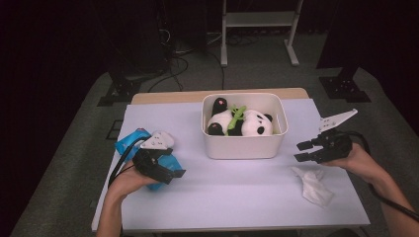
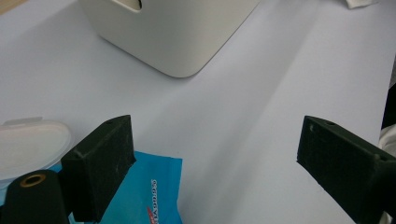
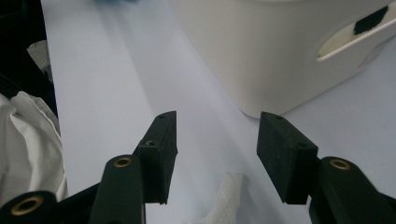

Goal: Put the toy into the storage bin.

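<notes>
The left tongs (image 1: 174, 174) are wide open and empty over the blue wipes pack (image 1: 129, 143) near the table's (image 1: 237, 197) left edge. The right tongs (image 1: 302, 151) are half open and empty above a crumpled tissue (image 1: 312, 185). Bare table lies between. The high view shows a toy panda (image 1: 240, 122) in the white box (image 1: 242, 145).

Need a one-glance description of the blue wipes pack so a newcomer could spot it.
Start at the white bin in the middle of the table. Look to its left, where the left gripper hovers: the blue wipes pack lies under it. It's the only bright blue item, a soft pouch with a pale flip lid, unlike the crumpled white tissue opposite.
</notes>
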Motion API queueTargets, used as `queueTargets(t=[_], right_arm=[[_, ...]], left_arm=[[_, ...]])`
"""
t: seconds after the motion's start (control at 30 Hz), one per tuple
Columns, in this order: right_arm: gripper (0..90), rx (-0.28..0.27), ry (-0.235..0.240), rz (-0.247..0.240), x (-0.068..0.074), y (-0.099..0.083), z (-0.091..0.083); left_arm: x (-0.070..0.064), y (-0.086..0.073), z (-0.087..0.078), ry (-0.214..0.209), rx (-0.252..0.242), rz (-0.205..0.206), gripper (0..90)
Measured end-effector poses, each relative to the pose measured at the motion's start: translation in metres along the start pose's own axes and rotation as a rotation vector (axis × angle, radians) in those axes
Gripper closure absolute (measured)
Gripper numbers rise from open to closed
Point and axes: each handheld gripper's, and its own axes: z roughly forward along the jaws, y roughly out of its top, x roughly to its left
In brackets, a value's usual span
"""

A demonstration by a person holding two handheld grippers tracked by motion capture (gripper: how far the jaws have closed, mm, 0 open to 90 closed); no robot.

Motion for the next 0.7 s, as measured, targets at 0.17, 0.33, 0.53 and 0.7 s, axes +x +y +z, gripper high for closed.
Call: queueTargets(t=[0.17,0.33,0.53,0.7], right_arm=[[46.1,0.0,-0.005,0.013,0.002,-0.011,0.002],[45.4,-0.008,-0.005,0.026,0.005,-0.019,0.002],[44.6,-0.027,-0.018,0.038,0.01,-0.03,0.0],[43.2,-0.035,-0.025,0.041,0.015,-0.036,-0.001]], left_arm=[[0.0,0.0,0.001,0.001,0.003,-0.001,9.9],[-0.001,0.0,0.001,0.004,0.0,0.004,9.9],[-0.002,0.002,0.0,0.015,-0.014,0.003,10.0],[-0.004,0.003,-0.001,0.018,-0.014,0.012,9.9]])
